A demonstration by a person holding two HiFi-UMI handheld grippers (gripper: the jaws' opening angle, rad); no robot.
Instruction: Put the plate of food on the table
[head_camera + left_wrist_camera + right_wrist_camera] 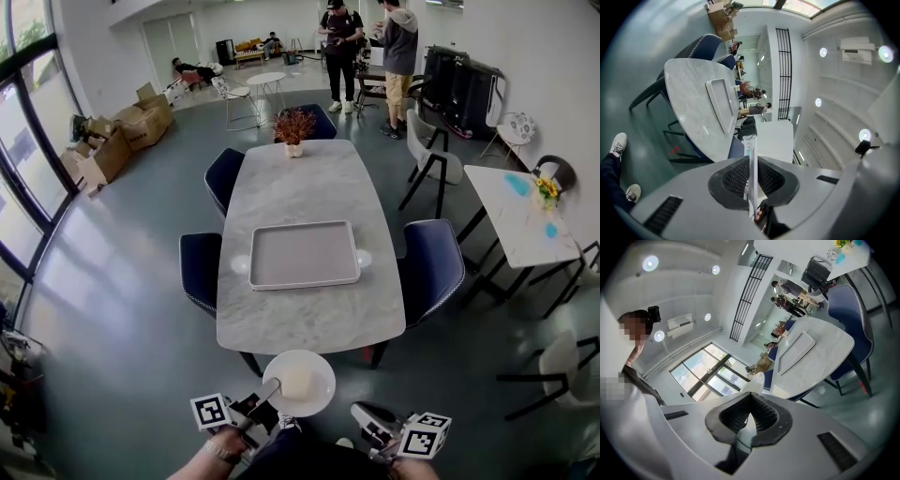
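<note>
Nearest, low in the head view: left gripper (269,387), jaws clamped on the rim of a round white plate (319,389). A pale lump of food (296,379) sits on the plate. The plate is in the air just short of the near end of the grey marble-topped table (291,187), not on it. The right gripper (364,415) is also short of that end, beside the plate and apart from it. A grey rectangular tray (304,254) lies at the table's middle; a small potted plant (293,127) stands at its far end.

Left gripper view: black pads (733,180) pressed on either side of the plate (752,187), seen edge-on as a thin white line. Table (689,103) and tray (719,101) beyond.

Right gripper view: right gripper (751,394), pads meeting at the tips, nothing held. Plate (758,381) just past the tips, on the near side of the table (825,352); tray (794,351) on top.
</note>
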